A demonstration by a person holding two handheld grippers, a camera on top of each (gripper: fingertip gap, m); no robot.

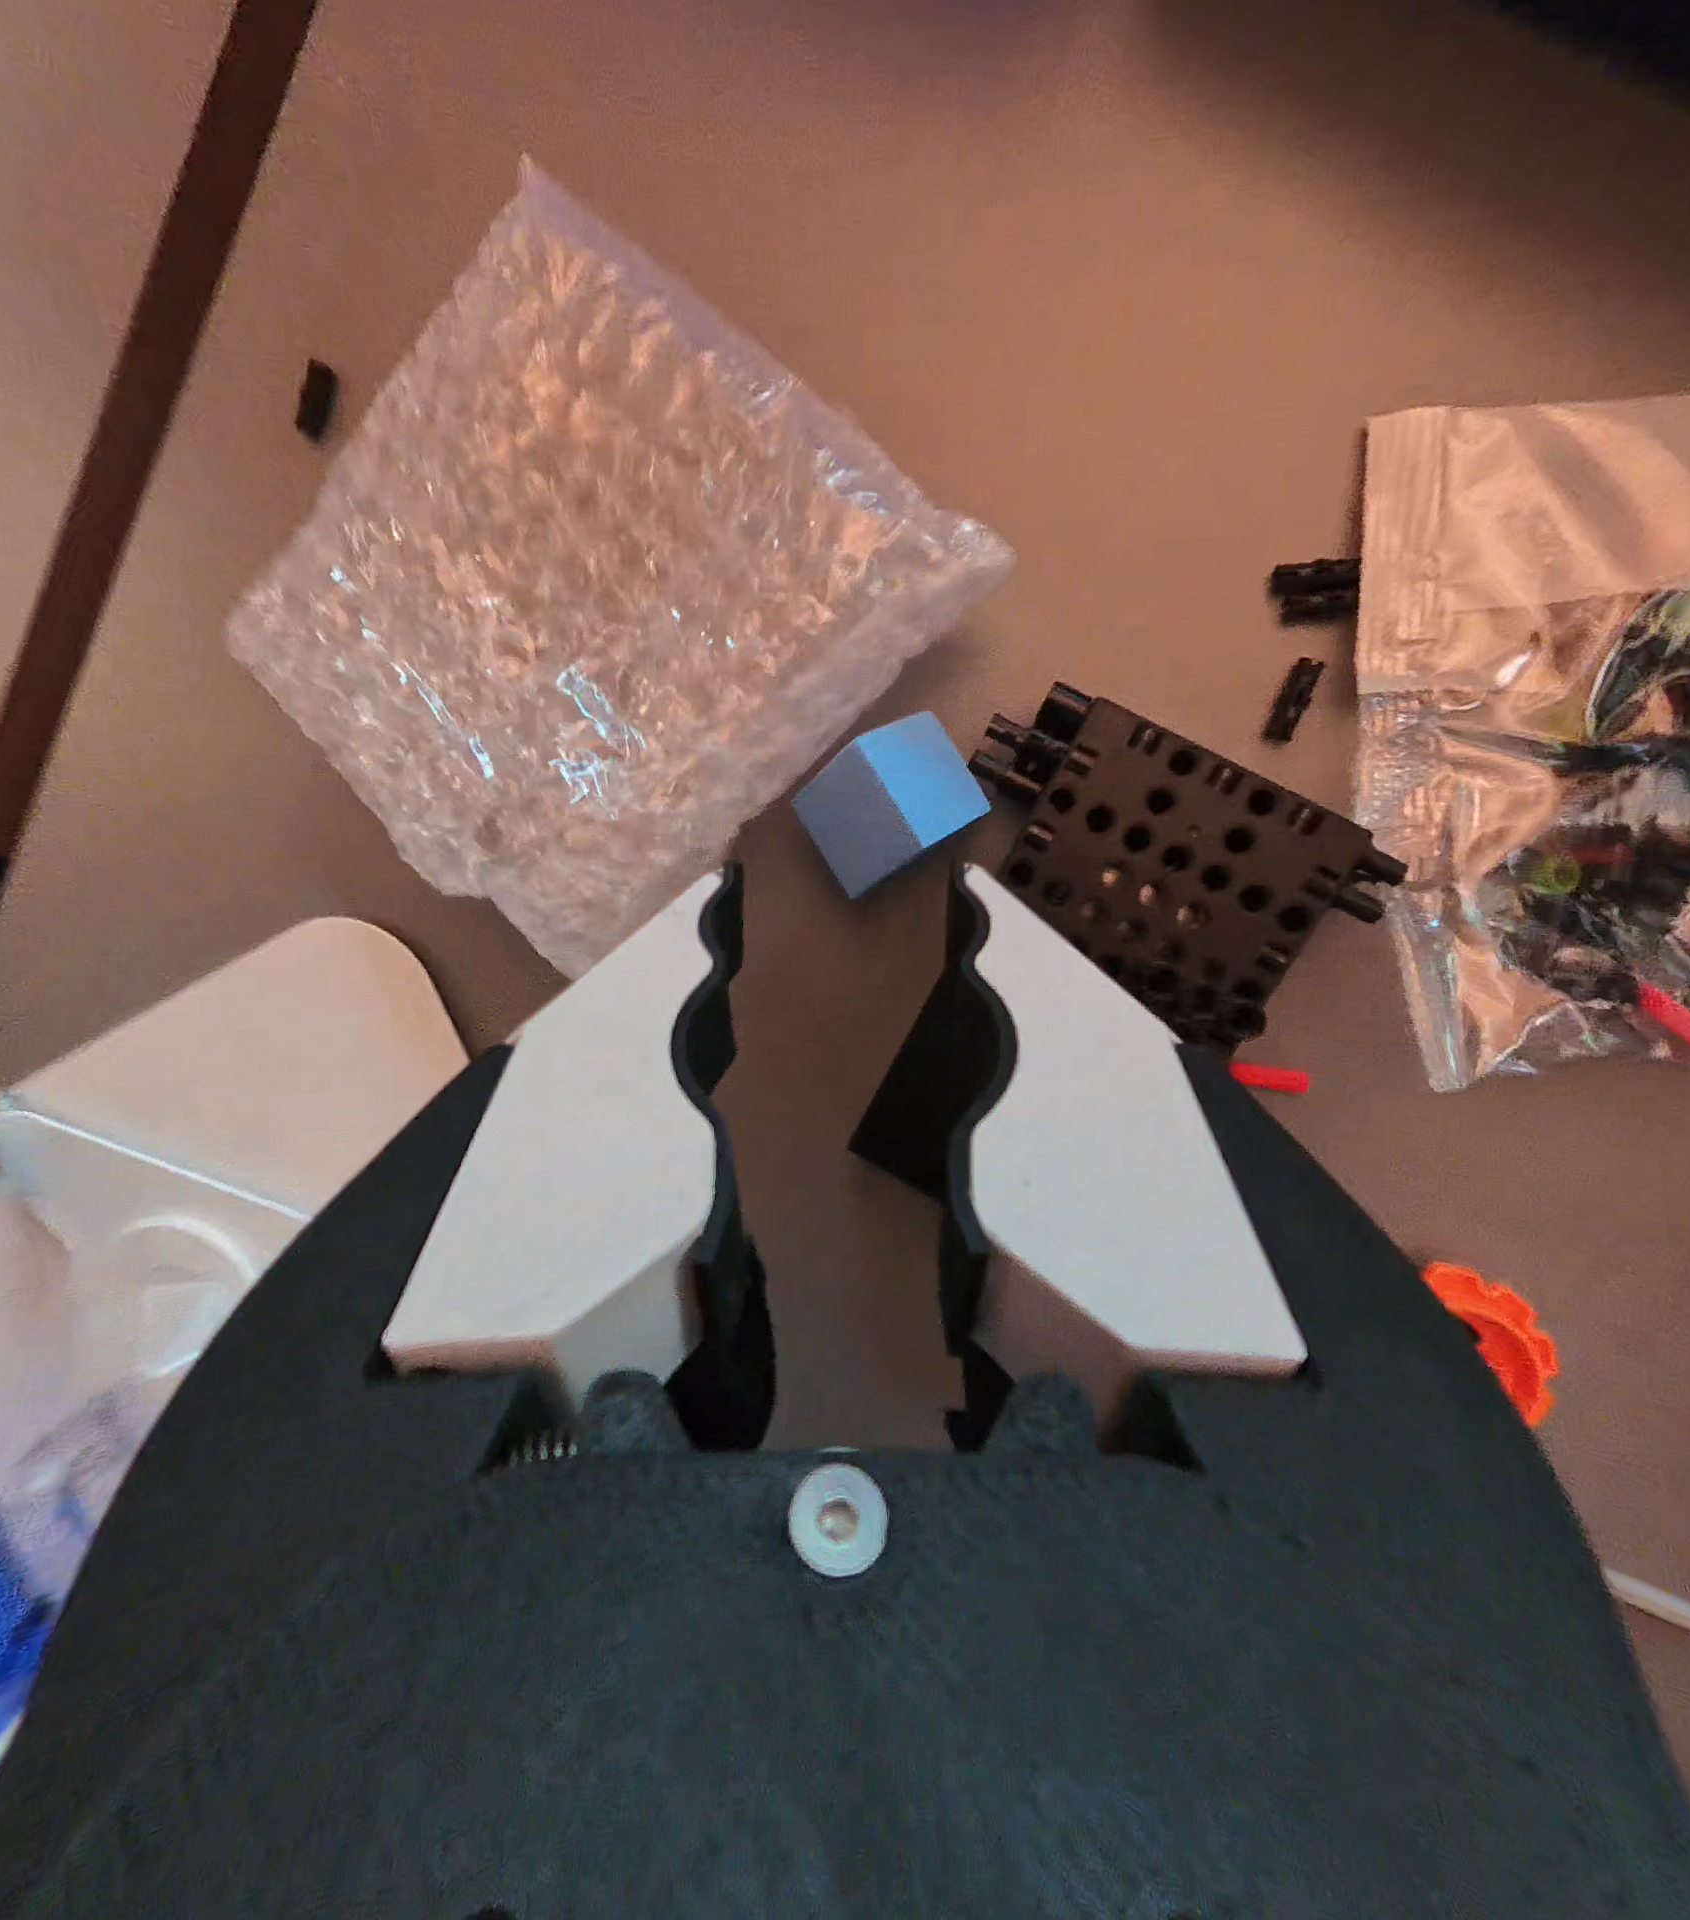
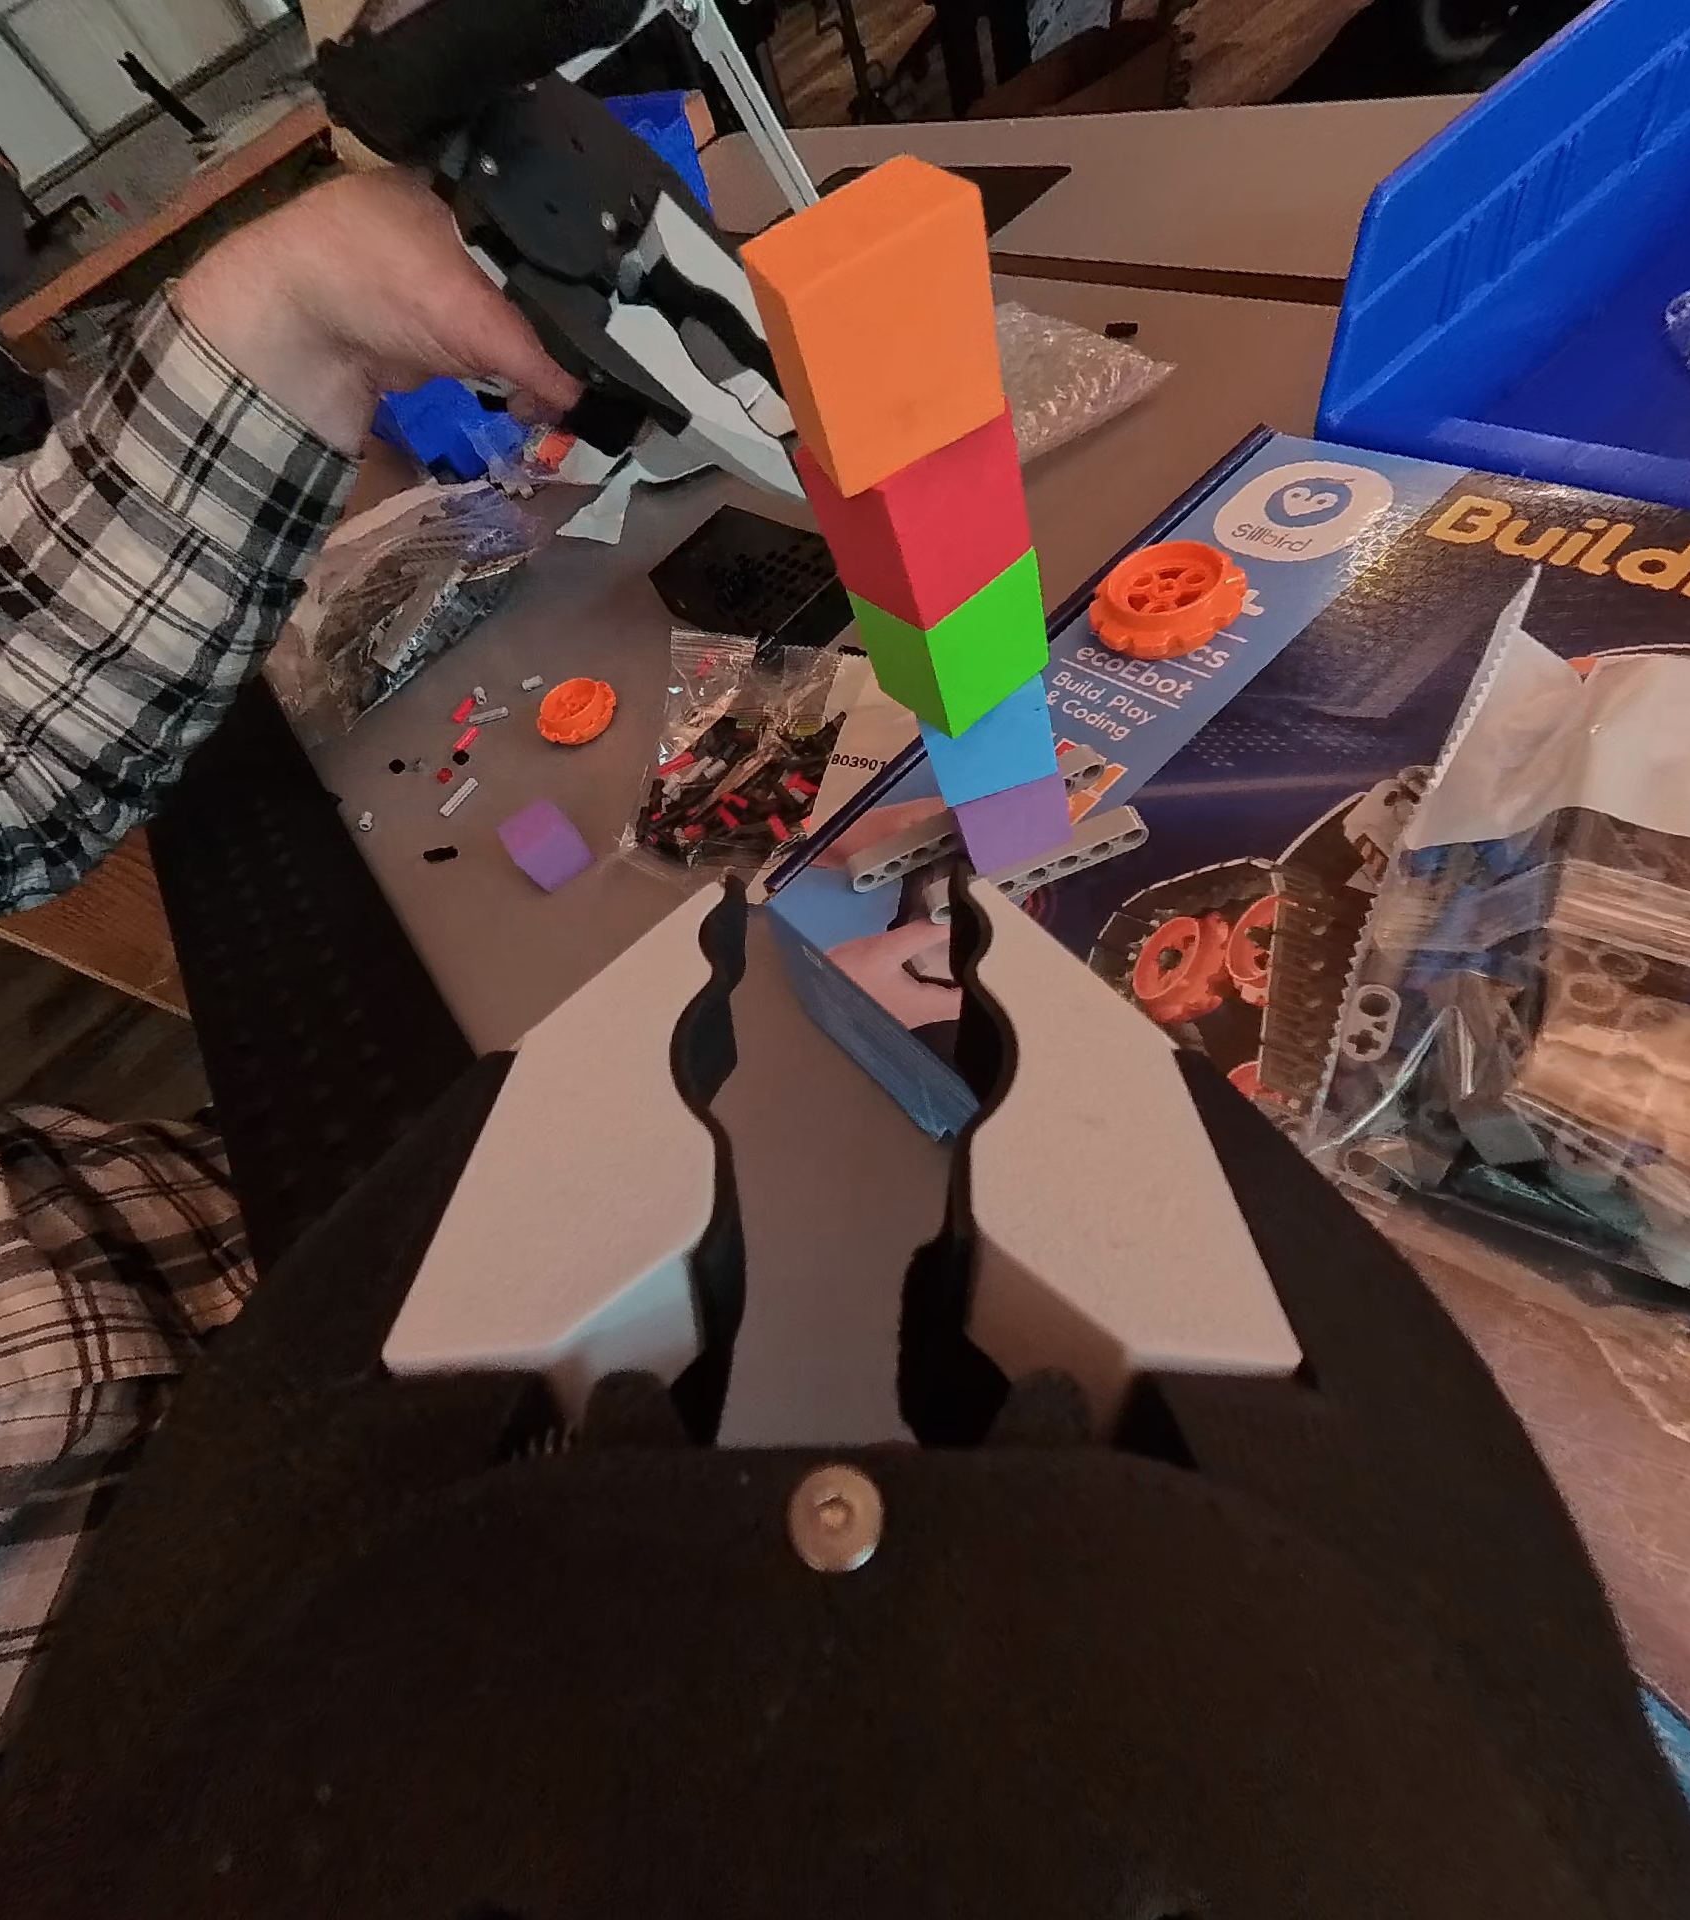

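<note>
Left gripper (image 1: pixel 846 899) hangs jaws apart right over a grey-blue cube (image 1: pixel 885 818) lying loose mid-tabletop. Right gripper (image 2: pixel 851 914), also gaping, sits just short of a leaning cube tower (image 2: pixel 924 499): orange, red, green, blue, purple at the bottom.

Dim, warm indoor light; glare on the bubble wrap (image 1: pixel 571 582) (edges bowed by the wide lens); slight blur throughout.

Crinkled glossy plastic bubble wrap (image 1: pixel 592 582)
</note>
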